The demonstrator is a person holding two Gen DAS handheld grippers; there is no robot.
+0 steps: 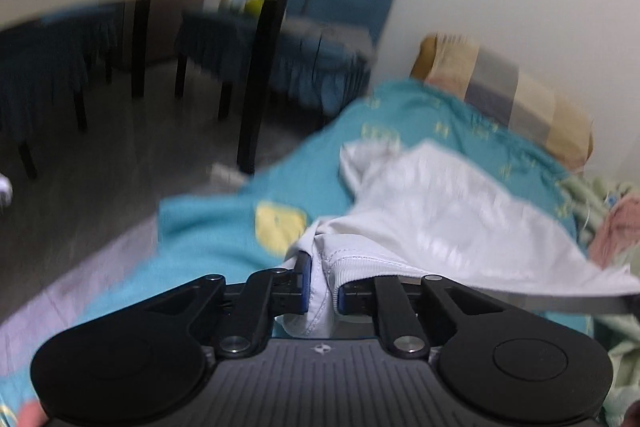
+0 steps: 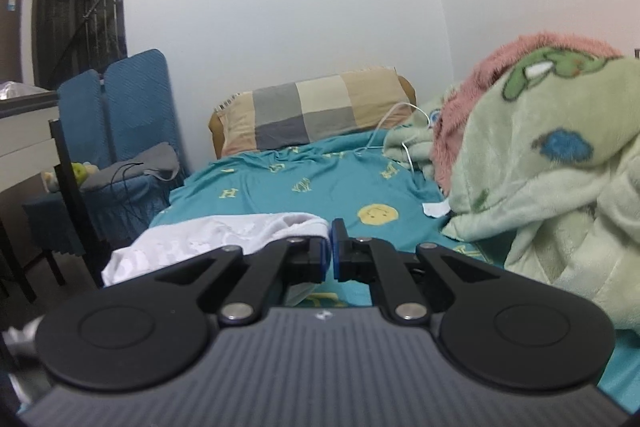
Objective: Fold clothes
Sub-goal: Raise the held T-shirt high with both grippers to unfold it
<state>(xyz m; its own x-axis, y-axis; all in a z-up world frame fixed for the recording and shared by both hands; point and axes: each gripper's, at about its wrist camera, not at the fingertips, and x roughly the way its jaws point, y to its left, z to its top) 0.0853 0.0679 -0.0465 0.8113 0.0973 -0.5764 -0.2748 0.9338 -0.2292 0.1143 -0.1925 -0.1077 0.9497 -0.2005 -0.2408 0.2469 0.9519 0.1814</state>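
Note:
A white garment point(image 1: 448, 219) lies spread over the teal bedsheet point(image 1: 208, 227). My left gripper point(image 1: 323, 287) is shut on a bunched hem of the white garment, which fills the gap between the blue pads. In the right wrist view the white garment point(image 2: 208, 239) hangs off to the left, and my right gripper point(image 2: 331, 247) is shut on its edge, just above the teal bedsheet point(image 2: 304, 183). The left wrist view is blurred by motion.
A checked pillow point(image 2: 316, 111) lies at the head of the bed against the wall. A green and pink blanket pile point(image 2: 552, 163) fills the right side. Blue-covered chairs point(image 2: 124, 131) and a table with dark legs point(image 1: 260, 67) stand left of the bed.

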